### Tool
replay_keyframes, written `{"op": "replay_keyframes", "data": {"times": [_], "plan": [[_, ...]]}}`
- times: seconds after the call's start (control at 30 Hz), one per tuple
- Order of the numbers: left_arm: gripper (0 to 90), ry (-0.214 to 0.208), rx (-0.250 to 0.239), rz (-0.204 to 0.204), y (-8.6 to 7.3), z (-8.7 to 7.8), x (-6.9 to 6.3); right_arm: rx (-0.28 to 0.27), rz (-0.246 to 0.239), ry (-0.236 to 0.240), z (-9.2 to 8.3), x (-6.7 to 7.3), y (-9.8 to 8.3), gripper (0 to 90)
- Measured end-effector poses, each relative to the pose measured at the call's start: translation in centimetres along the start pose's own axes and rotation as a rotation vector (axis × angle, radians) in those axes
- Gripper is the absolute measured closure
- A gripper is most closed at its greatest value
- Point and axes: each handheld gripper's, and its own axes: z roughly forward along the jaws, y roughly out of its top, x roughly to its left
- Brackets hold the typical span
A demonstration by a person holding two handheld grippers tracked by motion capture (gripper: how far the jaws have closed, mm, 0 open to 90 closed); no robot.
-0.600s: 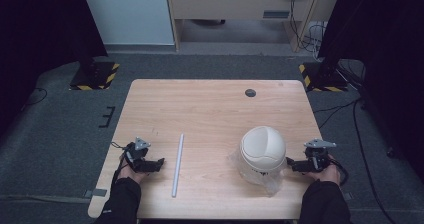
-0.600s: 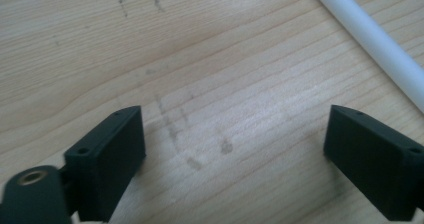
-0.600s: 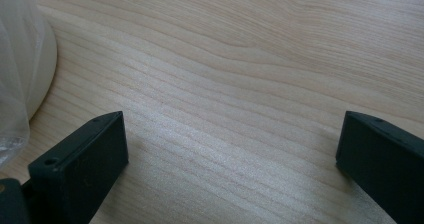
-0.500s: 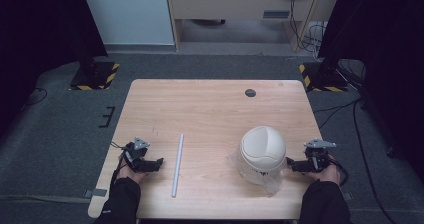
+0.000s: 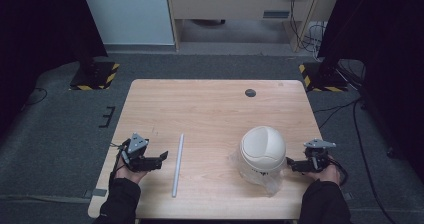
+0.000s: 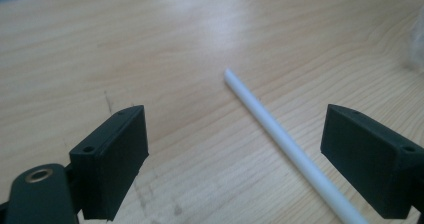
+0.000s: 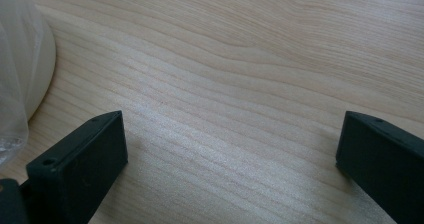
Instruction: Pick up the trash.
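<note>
Hands first: at the near edge of the desk [image 5: 210, 109] we see a person's two forearms in dark sleeves, each hand holding a claw. Our left claw [image 5: 162, 156] lies low over the near left part of the desk with its jaws spread wide and nothing between them; in the left gripper view the white rod [image 6: 280, 139] runs slantwise just inside the right jaw, not touched by either jaw. From above, that white rod [image 5: 178, 164] lies flat on the wood just right of the left claw, its length running from near to far. Our right claw [image 5: 290, 163] sits at the near right edge, jaws likewise spread and empty, with bare wood grain between them in the right gripper view. Its tips point toward the cream dome-shaped thing [image 5: 263, 149], which rests on a crumpled clear plastic bag [image 5: 267, 181] just left of that claw; we cannot tell whether the tips touch the plastic. Farther off, a small dark round disc [image 5: 250, 92] lies near the far edge of the desk, well apart from everything else.
</note>
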Motion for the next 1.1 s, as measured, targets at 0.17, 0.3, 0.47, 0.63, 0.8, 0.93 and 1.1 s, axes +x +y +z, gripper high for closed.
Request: {"op": "replay_keyframes", "data": {"times": [0.17,0.3,0.47,0.63,0.8,0.93,1.1], "plan": [[10.8,-0.002,-0.084,0.009,1.3,-1.3,-0.6,-0.001,0.002,0.001,0.0,0.0,0.0,0.4],[10.8,-0.016,-0.115,0.013,1.9,-1.8,-1.1,0.000,0.000,0.000,0.0,0.0,0.0,0.4],[10.9,-0.054,-0.178,0.041,3.4,-2.7,-2.6,-0.001,0.000,-0.001,0.1,0.0,0.0,0.4],[10.8,-0.078,-0.198,0.050,4.1,-3.2,-3.6,-0.001,0.002,-0.002,0.1,0.1,0.1,0.4],[10.8,-0.121,-0.223,0.051,5.0,-3.6,-4.6,-0.003,0.000,-0.002,0.1,0.1,0.1,0.4],[10.8,-0.148,-0.227,0.065,5.7,-3.7,-5.7,-0.003,-0.001,-0.002,0.1,0.1,0.1,0.4],[10.8,-0.201,-0.244,0.100,6.7,-3.7,-7.4,-0.002,-0.002,0.002,0.2,0.1,0.2,0.4]]}}
